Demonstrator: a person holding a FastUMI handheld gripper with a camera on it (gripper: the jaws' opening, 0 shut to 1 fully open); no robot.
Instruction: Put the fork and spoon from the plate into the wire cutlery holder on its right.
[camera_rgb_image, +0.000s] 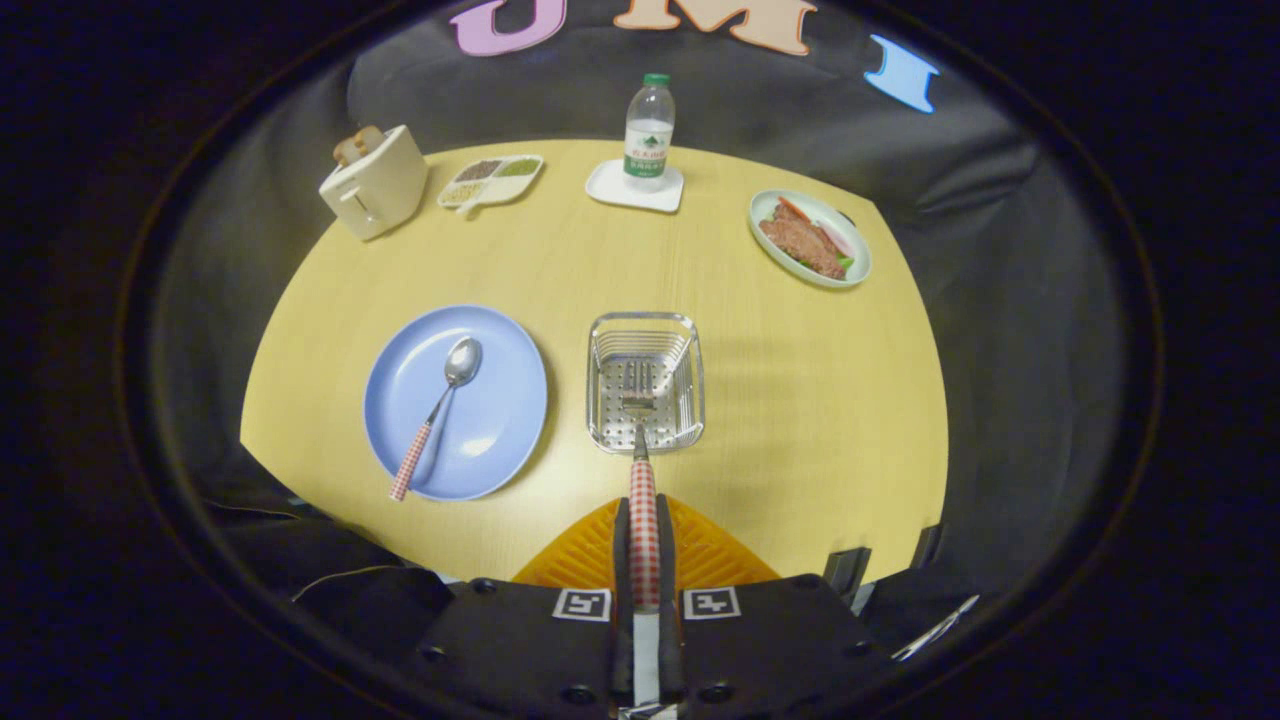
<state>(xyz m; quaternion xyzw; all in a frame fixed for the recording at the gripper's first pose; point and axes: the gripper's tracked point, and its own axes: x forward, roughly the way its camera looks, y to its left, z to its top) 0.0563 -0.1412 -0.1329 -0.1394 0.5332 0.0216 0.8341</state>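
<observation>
The round yellow desk (560, 260) spreads out ahead of me, carrying everything. Largest on it is the blue plate (500, 400), lying to the left of the wire cutlery holder (646, 381), with a gap of bare desk between them. The holder sits just ahead of my tool (644, 545), open side up. Far back on the left stands a cream toaster (375, 182) with bread in its slots, and beside it a white divided dish (492, 181) of dry grains. Off to the far right lies a pale plate of meat and vegetables (810, 238). At the back centre a clear water bottle (650, 130) with a green cap stands upright on a white square coaster (634, 188). The spoon (438, 410) lies on the blue plate, bowl away from me, its checked red handle reaching the near rim. My tool is clamped together on the fork (643, 480) by its checked red handle, and the tines point forward over the holder's perforated bottom.
</observation>
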